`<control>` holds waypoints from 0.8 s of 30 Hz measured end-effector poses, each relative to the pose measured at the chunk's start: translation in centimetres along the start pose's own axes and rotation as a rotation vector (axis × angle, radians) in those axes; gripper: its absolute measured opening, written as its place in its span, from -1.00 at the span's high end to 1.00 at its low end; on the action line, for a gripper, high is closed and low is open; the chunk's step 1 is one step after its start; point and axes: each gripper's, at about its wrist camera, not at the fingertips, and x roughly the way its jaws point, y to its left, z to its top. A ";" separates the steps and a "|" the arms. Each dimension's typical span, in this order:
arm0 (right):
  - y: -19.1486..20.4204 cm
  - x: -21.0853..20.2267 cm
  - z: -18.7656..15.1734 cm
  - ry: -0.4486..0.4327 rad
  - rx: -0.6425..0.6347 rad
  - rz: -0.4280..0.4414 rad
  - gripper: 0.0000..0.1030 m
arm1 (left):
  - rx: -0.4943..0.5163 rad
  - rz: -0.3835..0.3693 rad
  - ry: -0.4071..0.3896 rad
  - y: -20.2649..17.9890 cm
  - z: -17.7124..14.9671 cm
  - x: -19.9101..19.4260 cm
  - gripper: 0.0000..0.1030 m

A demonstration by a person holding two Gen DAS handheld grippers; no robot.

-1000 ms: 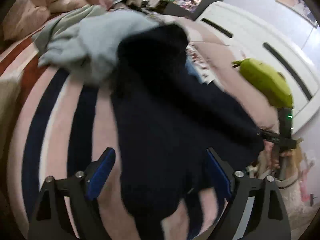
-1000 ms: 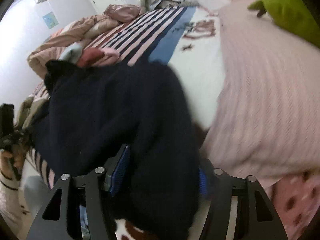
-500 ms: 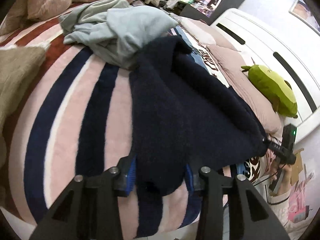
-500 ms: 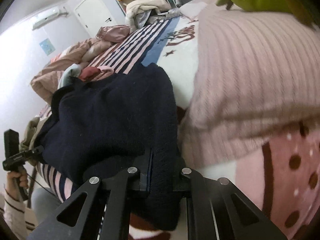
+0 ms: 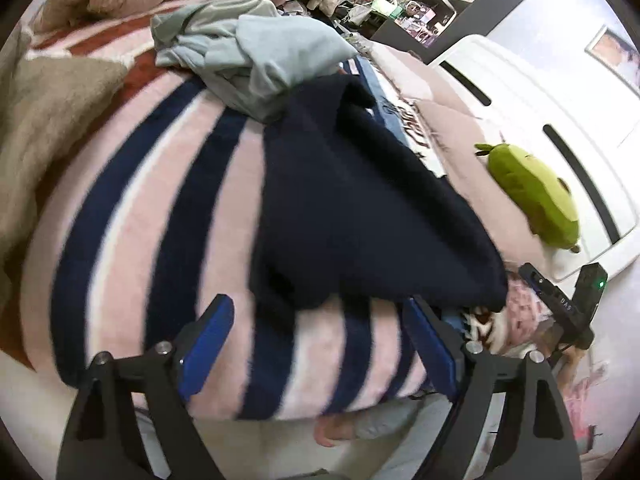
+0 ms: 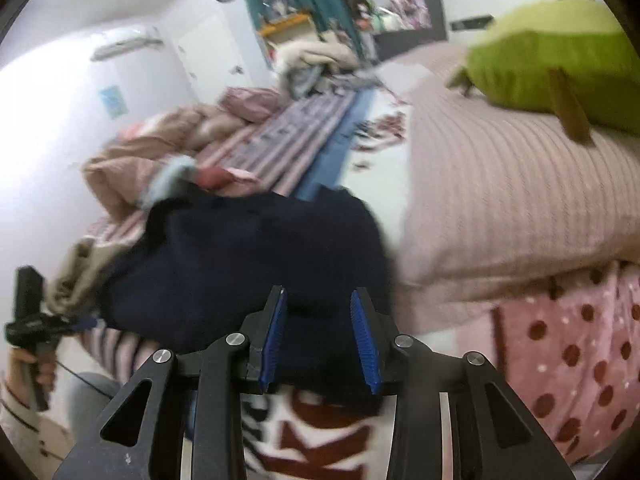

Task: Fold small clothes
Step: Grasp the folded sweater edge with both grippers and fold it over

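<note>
A dark navy fleece garment (image 5: 360, 216) lies spread on the striped pink and navy blanket (image 5: 132, 216) near the bed's front edge. My left gripper (image 5: 316, 312) is open, its blue pads wide apart just in front of the garment's near hem, not touching it. In the right wrist view the same garment (image 6: 248, 272) lies bunched ahead. My right gripper (image 6: 318, 304) is open, with the garment's near edge lying between its pads. The other gripper shows at the left edge (image 6: 28, 320).
A pile of pale blue clothes (image 5: 256, 52) lies beyond the navy garment. A green plush toy (image 5: 532, 196) rests on the pink ribbed pillow (image 6: 500, 208). A beige blanket (image 5: 44, 120) is at the left. A polka-dot pink cover (image 6: 568, 352) hangs at the right.
Both grippers were shut on the navy garment's near edge half a second ago. Both have opened and let it go, and the left one has drawn back from the hem.
</note>
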 end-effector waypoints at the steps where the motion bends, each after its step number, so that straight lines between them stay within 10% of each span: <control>1: 0.6 0.0 0.0 -0.008 -0.011 0.017 0.51 | -0.023 -0.027 0.004 -0.1 -0.4 0.2 -0.66; 3: 2.5 0.3 -0.2 -0.025 -0.041 0.061 0.87 | -0.062 -0.079 0.016 -0.1 -1.2 0.7 -0.67; 11: 8.5 6.5 -1.6 0.079 -0.084 0.200 0.90 | -0.147 -0.188 -0.051 -0.6 -2.3 4.8 -0.68; 20: 10.2 12.1 -3.1 0.211 -0.098 0.125 0.94 | -0.245 -0.189 -0.249 0.7 0.7 7.0 -0.66; 24: 10.0 11.8 -3.0 0.214 -0.087 0.124 0.94 | -0.264 -0.136 -0.274 1.4 1.8 7.3 0.05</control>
